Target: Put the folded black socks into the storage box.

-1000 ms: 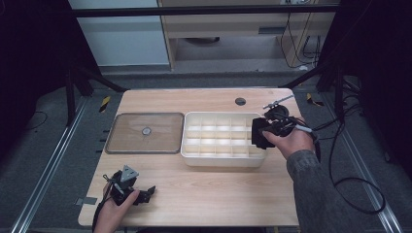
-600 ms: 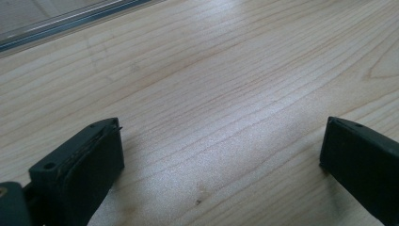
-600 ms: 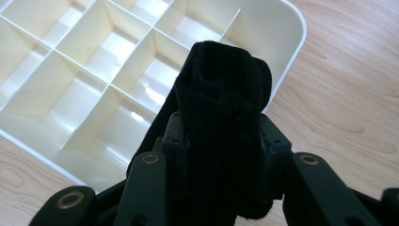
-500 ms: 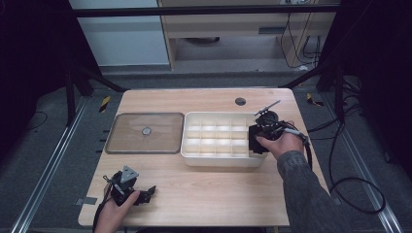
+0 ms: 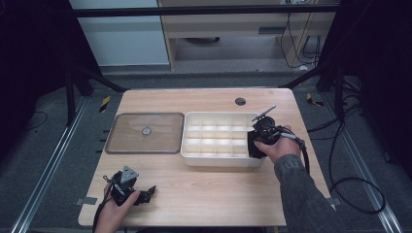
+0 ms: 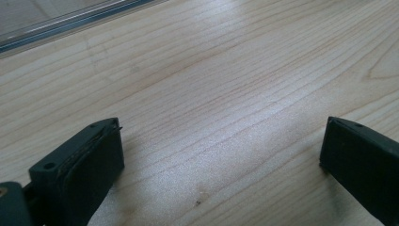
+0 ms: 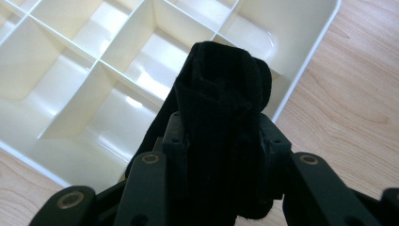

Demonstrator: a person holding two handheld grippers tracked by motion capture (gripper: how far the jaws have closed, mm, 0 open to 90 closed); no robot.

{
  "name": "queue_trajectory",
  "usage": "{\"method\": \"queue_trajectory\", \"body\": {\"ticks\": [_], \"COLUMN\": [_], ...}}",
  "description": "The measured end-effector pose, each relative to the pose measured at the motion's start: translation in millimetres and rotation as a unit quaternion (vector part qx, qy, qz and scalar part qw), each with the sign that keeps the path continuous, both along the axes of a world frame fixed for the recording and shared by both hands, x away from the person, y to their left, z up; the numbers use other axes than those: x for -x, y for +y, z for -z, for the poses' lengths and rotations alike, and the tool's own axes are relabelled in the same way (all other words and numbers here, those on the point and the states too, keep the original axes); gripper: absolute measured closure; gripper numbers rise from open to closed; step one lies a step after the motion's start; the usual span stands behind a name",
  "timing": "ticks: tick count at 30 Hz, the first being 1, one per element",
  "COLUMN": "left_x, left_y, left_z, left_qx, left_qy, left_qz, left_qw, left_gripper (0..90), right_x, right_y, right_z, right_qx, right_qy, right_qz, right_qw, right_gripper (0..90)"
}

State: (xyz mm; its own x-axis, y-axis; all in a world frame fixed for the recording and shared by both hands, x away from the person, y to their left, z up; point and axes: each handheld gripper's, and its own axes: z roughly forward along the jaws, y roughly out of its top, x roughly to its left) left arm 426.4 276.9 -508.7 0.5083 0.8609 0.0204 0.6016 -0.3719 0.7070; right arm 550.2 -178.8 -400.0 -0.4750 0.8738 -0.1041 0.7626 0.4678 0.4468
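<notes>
One black cloth, probably folded, clamped in right gripper over tray; left gripper wide.

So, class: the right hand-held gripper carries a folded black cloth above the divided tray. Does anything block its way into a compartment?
Nothing visible does. The black cloth, clamped in the right hand-held gripper, hangs over the tray's corner compartments, which are bare. The clear lid lies on the table beside the tray.

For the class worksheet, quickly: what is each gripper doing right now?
Left gripper: open, holding nothing, over the bare table.
Right gripper: closed on a black folded cloth, above the white divided box.
</notes>
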Motion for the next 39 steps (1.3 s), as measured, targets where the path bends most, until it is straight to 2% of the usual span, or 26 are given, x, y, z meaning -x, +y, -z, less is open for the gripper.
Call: {"method": "queue_trajectory", "body": {"ticks": [24, 39], "left_x": [0.0, 0.0], "left_y": [-2.3, -2.6], "left_z": [0.8, 0.6], "left_qx": [0.004, 0.001], "left_qy": [-0.002, -0.001], "left_qz": [0.0, 0.002], "left_qw": [1.0, 1.0], "left_gripper": [0.0, 0.0], "right_x": [4.2, 11.7], "right_y": [13.0, 15.6], "right_z": [16.2, 23.0], "right_qx": [0.031, 0.043], "right_qy": [0.006, -0.004], "right_qz": [-0.005, -0.01], "right_qw": [0.9995, 0.999], "right_gripper": [63.9, 64.4]}}
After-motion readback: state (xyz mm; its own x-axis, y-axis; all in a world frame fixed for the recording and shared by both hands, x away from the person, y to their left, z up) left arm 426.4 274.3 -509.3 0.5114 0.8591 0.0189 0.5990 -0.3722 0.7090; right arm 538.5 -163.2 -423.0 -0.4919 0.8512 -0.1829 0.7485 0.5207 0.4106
